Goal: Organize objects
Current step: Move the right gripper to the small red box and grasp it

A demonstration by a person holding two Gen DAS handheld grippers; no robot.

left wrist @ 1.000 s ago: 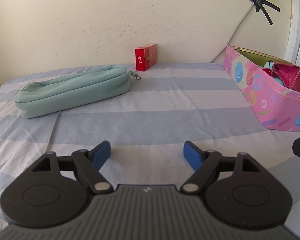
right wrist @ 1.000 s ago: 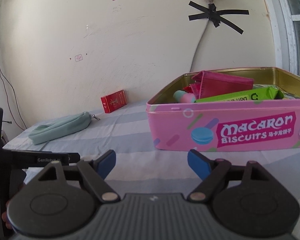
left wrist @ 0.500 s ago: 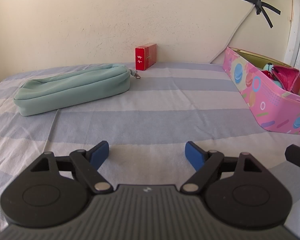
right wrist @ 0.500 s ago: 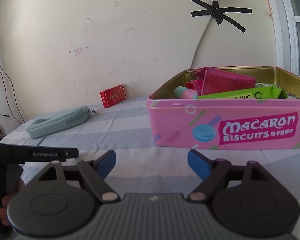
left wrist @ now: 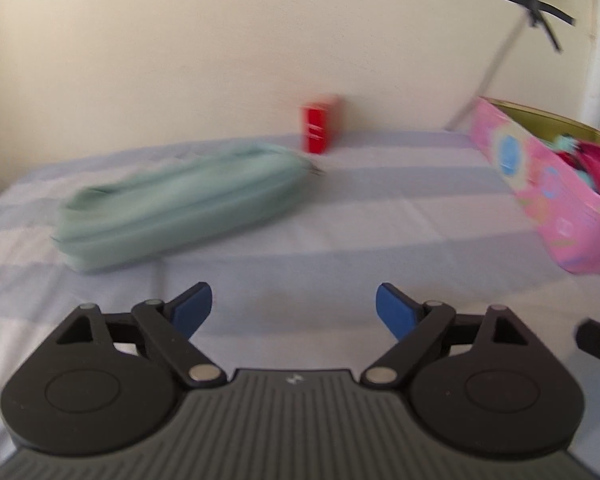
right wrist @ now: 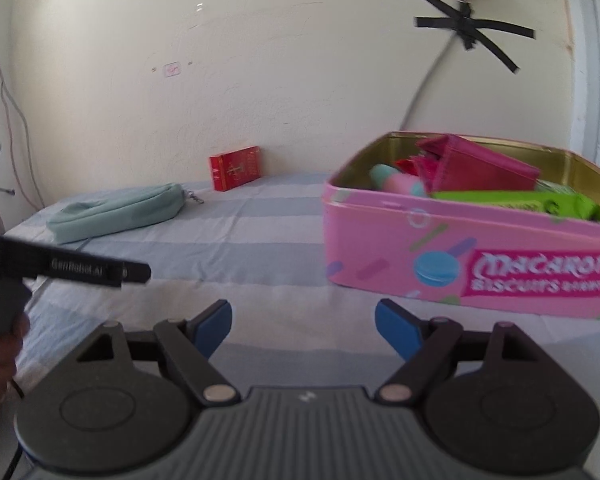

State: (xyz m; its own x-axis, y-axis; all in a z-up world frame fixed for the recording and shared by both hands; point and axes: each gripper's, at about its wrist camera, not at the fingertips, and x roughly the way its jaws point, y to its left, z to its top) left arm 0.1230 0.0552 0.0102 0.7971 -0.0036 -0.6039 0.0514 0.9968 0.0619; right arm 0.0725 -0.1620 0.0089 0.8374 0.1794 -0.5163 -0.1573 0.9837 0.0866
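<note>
A mint green zip pouch [left wrist: 180, 204] lies on the striped cloth ahead and left of my left gripper [left wrist: 294, 312], which is open and empty. The pouch also shows in the right wrist view [right wrist: 116, 212]. A small red box [left wrist: 319, 128] stands by the wall; it also shows in the right wrist view [right wrist: 234, 168]. A pink macaron biscuit tin [right wrist: 460, 256] holds a magenta wallet [right wrist: 480, 164], a green packet [right wrist: 512, 200] and a pastel tube. My right gripper [right wrist: 303, 326] is open and empty in front of the tin.
The tin's side shows at the right of the left wrist view [left wrist: 548, 188]. The other hand-held gripper's body [right wrist: 72, 268] reaches in from the left of the right wrist view. A cable taped with black tape [right wrist: 468, 28] runs down the wall.
My left gripper has swung left and closer toward the pouch; the view is blurred by motion. My right gripper has shifted right, so the tin sits further right in its view.
</note>
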